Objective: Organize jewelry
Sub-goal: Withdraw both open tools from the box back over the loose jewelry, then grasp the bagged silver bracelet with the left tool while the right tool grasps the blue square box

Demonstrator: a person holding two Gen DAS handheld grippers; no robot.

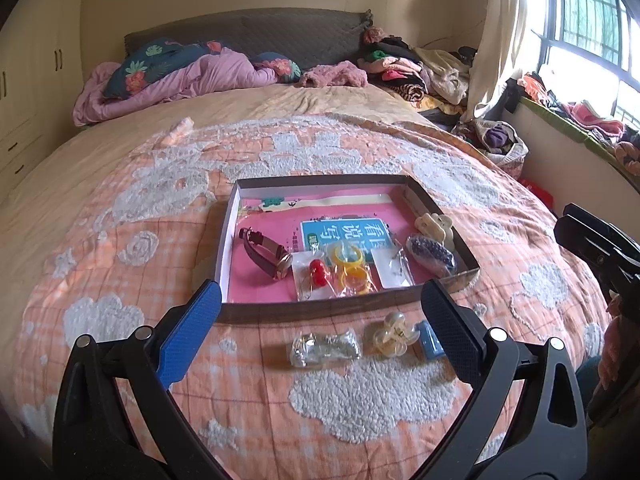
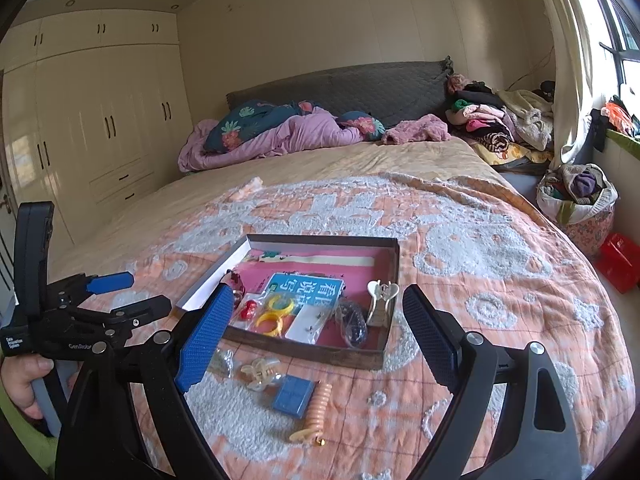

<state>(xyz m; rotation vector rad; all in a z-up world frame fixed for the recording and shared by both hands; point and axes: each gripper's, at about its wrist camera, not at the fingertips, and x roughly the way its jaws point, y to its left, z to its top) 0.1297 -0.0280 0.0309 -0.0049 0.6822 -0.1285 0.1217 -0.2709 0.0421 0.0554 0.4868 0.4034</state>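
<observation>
Jaws wide apart and empty on both my left gripper (image 1: 320,320) and right gripper (image 2: 316,328). Box (image 1: 256,311) on bedspread (image 1: 360,396) holds watch (image 1: 266,252) at its left edge, yellow rings (image 1: 352,268) mid; clear clip (image 1: 394,334) and bagged piece (image 1: 324,347) lie just outside its near edge.

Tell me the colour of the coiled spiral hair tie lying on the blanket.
Pale peach-orange coiled spiral hair tie; it shows best in the right wrist view.

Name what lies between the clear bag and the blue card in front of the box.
A translucent claw hair clip lies between the clear bag and blue card, in the left wrist view.
</observation>
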